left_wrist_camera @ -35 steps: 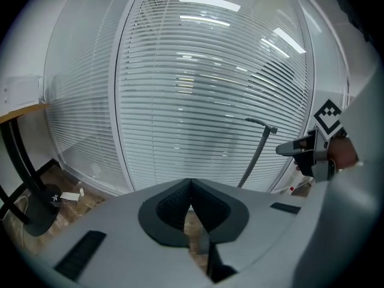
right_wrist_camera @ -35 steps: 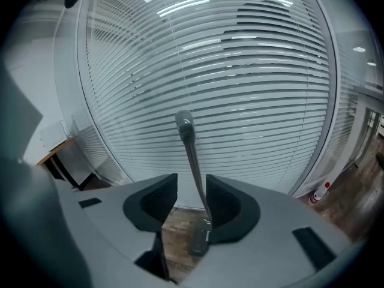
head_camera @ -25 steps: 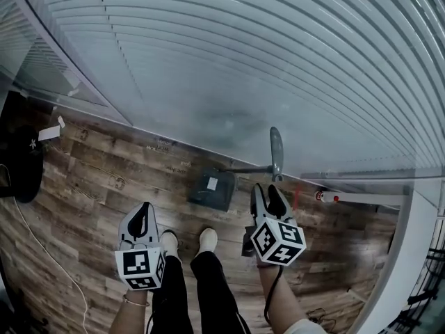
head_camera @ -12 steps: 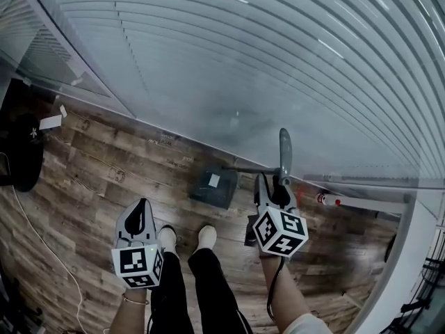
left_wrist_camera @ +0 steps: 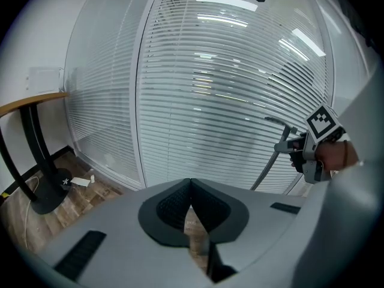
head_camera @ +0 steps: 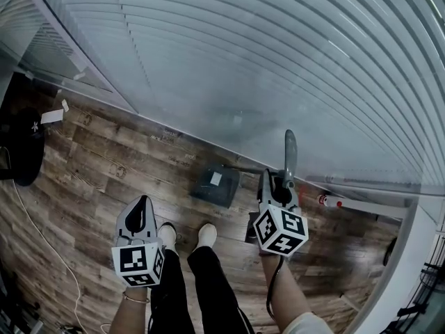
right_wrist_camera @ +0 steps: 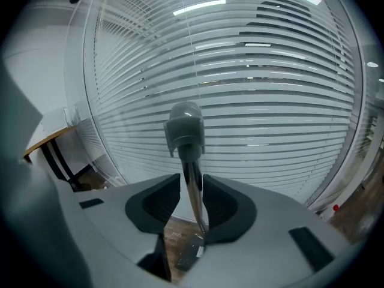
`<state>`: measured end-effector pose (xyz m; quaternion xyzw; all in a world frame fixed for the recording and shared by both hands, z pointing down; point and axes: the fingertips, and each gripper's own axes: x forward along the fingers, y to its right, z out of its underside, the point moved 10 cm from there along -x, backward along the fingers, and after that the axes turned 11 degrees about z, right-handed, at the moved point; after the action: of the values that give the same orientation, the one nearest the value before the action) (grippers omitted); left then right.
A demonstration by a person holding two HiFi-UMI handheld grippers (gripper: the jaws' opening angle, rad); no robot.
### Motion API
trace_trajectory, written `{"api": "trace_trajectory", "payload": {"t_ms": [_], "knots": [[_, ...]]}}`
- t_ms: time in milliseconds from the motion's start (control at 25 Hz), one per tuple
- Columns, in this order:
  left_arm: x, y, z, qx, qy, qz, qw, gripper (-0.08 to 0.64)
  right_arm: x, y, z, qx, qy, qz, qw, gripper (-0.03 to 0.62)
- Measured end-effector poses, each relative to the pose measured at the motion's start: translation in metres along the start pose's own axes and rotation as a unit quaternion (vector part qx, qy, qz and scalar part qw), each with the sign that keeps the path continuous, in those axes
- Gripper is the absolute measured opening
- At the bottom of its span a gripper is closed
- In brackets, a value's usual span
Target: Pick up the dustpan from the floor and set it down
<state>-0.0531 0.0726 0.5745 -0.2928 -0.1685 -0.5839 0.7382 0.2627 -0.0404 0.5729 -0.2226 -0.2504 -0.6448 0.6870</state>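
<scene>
dark wood-plank floor (head_camera: 90,158) below white-slatted glass wall (head_camera: 243,68); right gripper (right_wrist_camera: 191,188) jaws closing round handle of grey long-handled plastic dustpan (head_camera: 215,184); left gripper (left_wrist_camera: 191,185) jaws together, empty

Place: an office, by its fittings.
Wall: a full-height glass partition (head_camera: 208,82) in a pale frame, with horizontal blinds (left_wrist_camera: 240,101) across it.
Floor (head_camera: 97,158): wood-look planks.
Furniture: a desk (left_wrist_camera: 33,102) with a thin wooden top, on a black leg (left_wrist_camera: 33,143) and round base (left_wrist_camera: 51,192).
Lighting: long ceiling lights (left_wrist_camera: 223,2) mirrored in the glass.

Right gripper (head_camera: 277,181), jaws mid-closure around dustpan handle (right_wrist_camera: 187,131)
</scene>
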Motion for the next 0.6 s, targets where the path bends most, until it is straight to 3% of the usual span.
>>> {"api": "trace_trajectory", "payload": {"t_ms": [600], "knots": [[-0.005,0.01,-0.003,0.009,0.007,0.02,0.9997,0.017,-0.019,-0.003,0.016,-0.036,0.009,0.034,0.999,0.095]]}}
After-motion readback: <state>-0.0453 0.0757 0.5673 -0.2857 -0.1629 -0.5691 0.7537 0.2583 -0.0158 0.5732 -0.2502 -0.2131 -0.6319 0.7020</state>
